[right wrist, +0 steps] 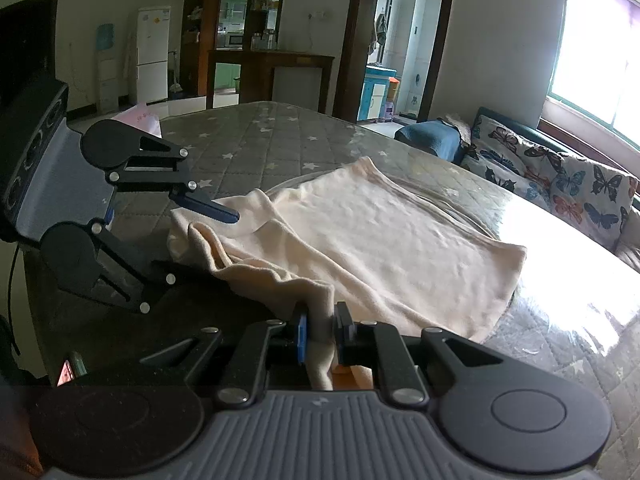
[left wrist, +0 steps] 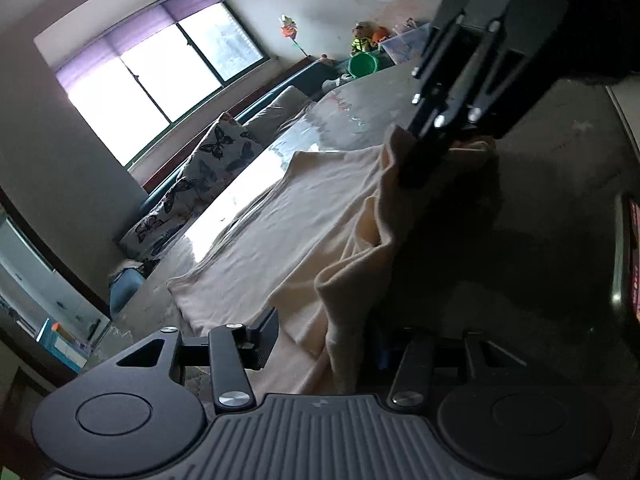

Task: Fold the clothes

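Right tool (right wrist: pixel 320 332) pinches garment (right wrist: pixel 380 232); fingertips hidden.

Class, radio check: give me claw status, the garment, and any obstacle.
Right claw shut on cream shirt. Left claw half open, shirt edge between its fingers, grip unclear. Shirt partly flat on the mattress. No obstacle seen.

- A cream garment (left wrist: pixel 280 232) is lying spread over a grey quilted mattress (left wrist: pixel 560 168), its near edge gathered into folds.
- The left gripper (left wrist: pixel 324 344) is reaching in from the bottom, jaws standing apart with a bunched fold of cloth rising between them; whether the pads are pressing on it is hidden in shadow.
- The right gripper (left wrist: pixel 424 160) is coming down from the upper right, its tips pinching the garment's far corner.
- A butterfly-print cushion (left wrist: pixel 208 168) is sitting beneath a bright window (left wrist: pixel 160 76).
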A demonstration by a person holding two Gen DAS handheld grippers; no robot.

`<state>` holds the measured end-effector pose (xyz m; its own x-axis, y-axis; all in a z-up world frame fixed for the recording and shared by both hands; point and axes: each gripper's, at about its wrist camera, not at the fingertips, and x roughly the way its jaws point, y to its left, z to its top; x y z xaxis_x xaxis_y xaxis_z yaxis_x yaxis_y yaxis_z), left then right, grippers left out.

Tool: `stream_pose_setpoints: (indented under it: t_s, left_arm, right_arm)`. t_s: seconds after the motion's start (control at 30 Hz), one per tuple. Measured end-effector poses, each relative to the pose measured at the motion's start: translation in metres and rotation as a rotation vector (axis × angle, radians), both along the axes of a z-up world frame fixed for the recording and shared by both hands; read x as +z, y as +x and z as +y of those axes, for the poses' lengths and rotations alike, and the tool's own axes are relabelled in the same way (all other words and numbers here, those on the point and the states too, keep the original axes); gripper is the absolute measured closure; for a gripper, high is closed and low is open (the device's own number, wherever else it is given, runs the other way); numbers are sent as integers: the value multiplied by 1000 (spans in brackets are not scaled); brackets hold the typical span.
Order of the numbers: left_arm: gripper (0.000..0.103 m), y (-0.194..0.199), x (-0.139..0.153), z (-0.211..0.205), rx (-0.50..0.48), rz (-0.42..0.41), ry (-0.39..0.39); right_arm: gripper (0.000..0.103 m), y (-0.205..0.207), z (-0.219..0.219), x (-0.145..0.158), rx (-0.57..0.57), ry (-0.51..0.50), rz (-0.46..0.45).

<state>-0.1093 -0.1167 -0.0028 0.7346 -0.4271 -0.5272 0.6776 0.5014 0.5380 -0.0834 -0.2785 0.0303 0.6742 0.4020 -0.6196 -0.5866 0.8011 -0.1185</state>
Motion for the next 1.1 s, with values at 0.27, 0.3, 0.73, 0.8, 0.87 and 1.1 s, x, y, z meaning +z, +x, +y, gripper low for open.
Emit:
stream_pose_setpoints:
  t_s: [0.27, 0.3, 0.73, 0.8, 0.87, 1.1]
  left_arm:
    - [44, 18, 3, 12, -26, 89, -82]
    - [35, 22, 2, 13, -29, 108, -107]
    - [0, 27, 0, 10, -114, 143, -190]
    - [0, 28, 0, 9, -114, 150, -191]
    - [0, 28, 1, 10, -113, 159, -194]
    - [0, 26, 2, 10, -107, 142, -190]
  right_arm:
    - [91, 0, 2, -1, -3, 1, 2]
    - [91, 0, 2, -1, -4, 2, 2]
    - [91, 2, 4, -1, -7, 2, 0]
    - [91, 2, 4, -1, -8, 4, 0]
    - [91, 2, 5, -2, -9, 5, 0]
    - [91, 3, 5, -1, -18, 8, -1]
